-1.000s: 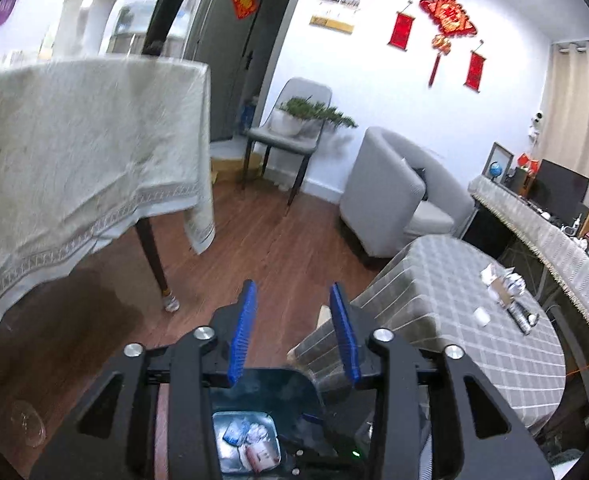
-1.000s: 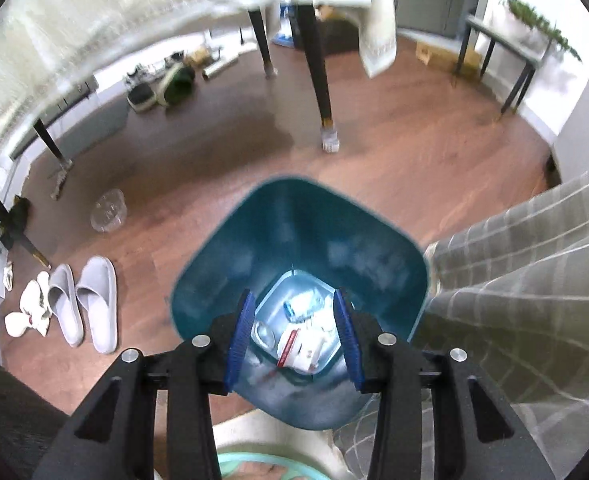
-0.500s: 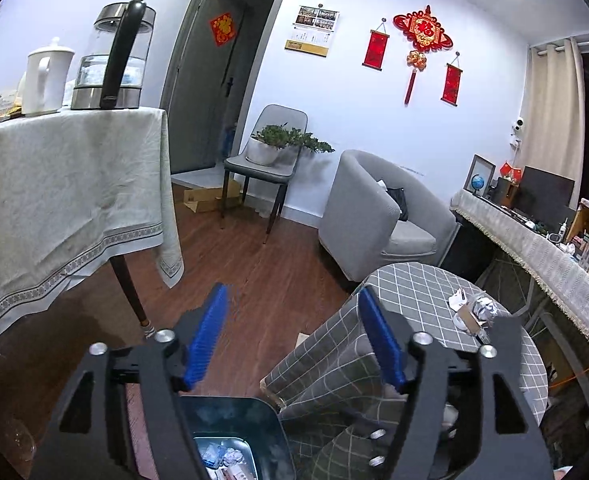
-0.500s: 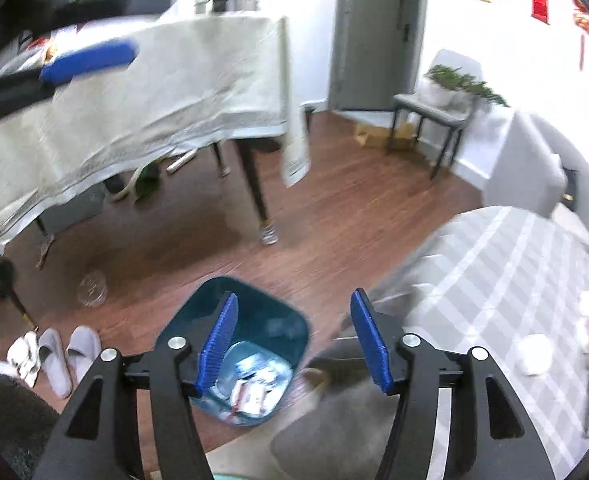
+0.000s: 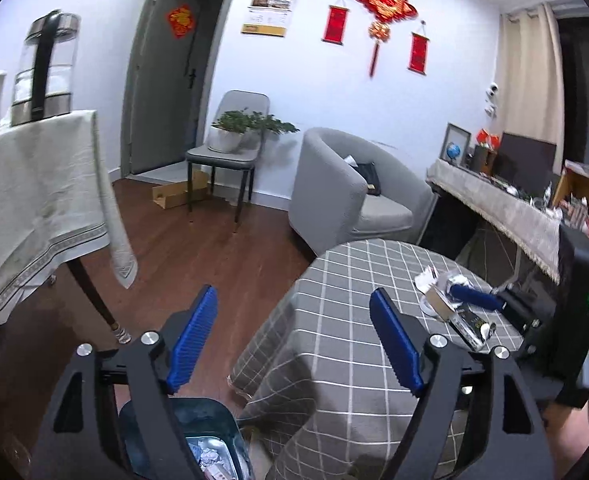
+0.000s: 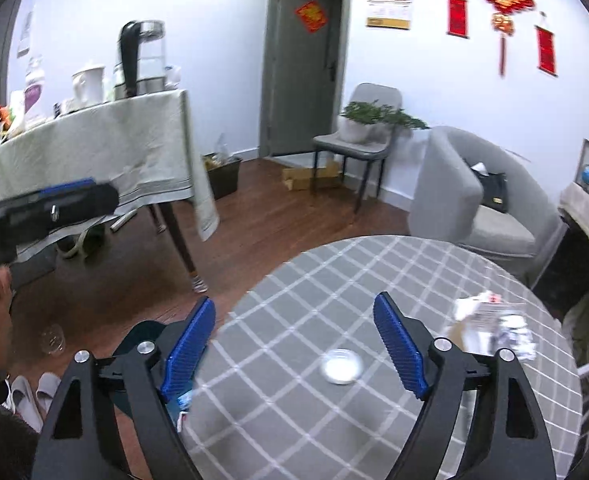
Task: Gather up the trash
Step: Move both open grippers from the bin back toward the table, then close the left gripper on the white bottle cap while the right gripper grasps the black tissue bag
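A teal bin [image 5: 214, 428] with wrappers in it stands on the floor beside the round table with the grey checked cloth [image 5: 346, 320]. My left gripper [image 5: 294, 340] hangs above the bin's edge and the table's near side, jaws opening, nothing between them. My right gripper [image 6: 294, 344] is over the table top [image 6: 334, 288], its jaws also opening and empty. Just beyond it lies a small white round lid [image 6: 342, 366]. A pile of crumpled wrappers [image 6: 494, 328] sits at the table's far right. In the left wrist view one blue finger [image 5: 474, 298] of the right gripper reaches over that pile [image 5: 438, 292].
A tall table with a beige cloth [image 6: 94, 148] carries a kettle [image 6: 138, 56] and jugs. A grey armchair [image 5: 346, 188] and a chair with a plant [image 5: 230, 148] stand behind. A glass [image 6: 52, 340] and slippers [image 6: 26, 396] lie on the wooden floor.
Both grippers have risen from over the bin and swung toward the round table. Their jaws have spread wider. The bin has dropped to the lower left of both views.
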Available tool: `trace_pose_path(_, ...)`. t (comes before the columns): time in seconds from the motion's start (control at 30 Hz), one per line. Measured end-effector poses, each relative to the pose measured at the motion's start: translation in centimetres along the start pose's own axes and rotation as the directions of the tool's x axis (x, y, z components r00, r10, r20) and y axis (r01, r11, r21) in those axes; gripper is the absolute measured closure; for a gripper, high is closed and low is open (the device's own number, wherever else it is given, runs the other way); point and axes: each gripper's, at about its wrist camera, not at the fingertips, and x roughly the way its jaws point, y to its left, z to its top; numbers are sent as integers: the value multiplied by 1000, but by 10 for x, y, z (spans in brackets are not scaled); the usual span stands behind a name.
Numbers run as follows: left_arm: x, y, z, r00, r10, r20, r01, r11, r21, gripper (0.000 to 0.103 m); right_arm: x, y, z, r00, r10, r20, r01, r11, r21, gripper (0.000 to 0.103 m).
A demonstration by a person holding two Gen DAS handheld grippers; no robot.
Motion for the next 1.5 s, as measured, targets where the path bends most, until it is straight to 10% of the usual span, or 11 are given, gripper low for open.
trace_pose_path(0.8, 111, -83, -48, 965, -100, -243, 135, 982, 134, 12, -7, -133, -52, 972, -199, -126, 221, 954, 201, 4)
trace_pose_path(1.5, 168, -126, -68, 916, -80, -394, 179, 958, 222, 47, 16, -171, -82, 962, -74, -263, 151, 946, 286, 4)
